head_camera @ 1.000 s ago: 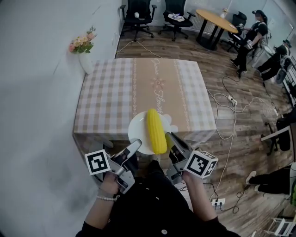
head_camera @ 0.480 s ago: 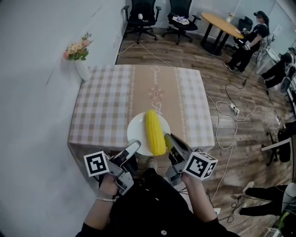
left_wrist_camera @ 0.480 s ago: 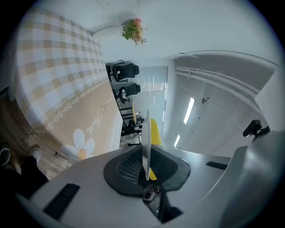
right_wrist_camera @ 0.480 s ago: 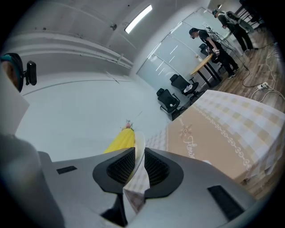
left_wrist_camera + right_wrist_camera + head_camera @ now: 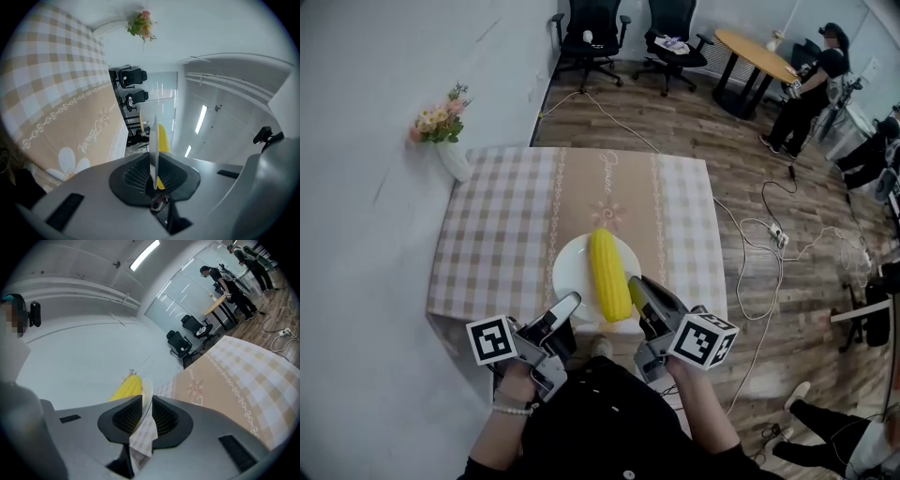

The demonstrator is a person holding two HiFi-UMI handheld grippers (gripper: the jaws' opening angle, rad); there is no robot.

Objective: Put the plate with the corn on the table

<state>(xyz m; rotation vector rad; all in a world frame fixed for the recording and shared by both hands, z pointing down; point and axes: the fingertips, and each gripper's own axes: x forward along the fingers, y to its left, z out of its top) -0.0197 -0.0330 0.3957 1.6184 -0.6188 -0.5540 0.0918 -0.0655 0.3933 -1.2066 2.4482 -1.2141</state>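
plate [image 5: 570,270] sits over the worktop [image 5: 502,234] near edge, centre-right. corn [image 5: 609,275] lies on the plate, lengthwise away from the person. left gripper [image 5: 570,302] at the plate's near-left rim, right gripper [image 5: 636,287] at its near-right rim, rim between the jaws on both. vase [image 5: 450,157] at the worktop's far-left corner, against the wall on the left. two chairs [image 5: 589,33] behind the worktop, far back. round table [image 5: 757,53] far right of the chairs, a person [image 5: 811,82] standing just right of it. cables [image 5: 769,220] on the floor right of the worktop
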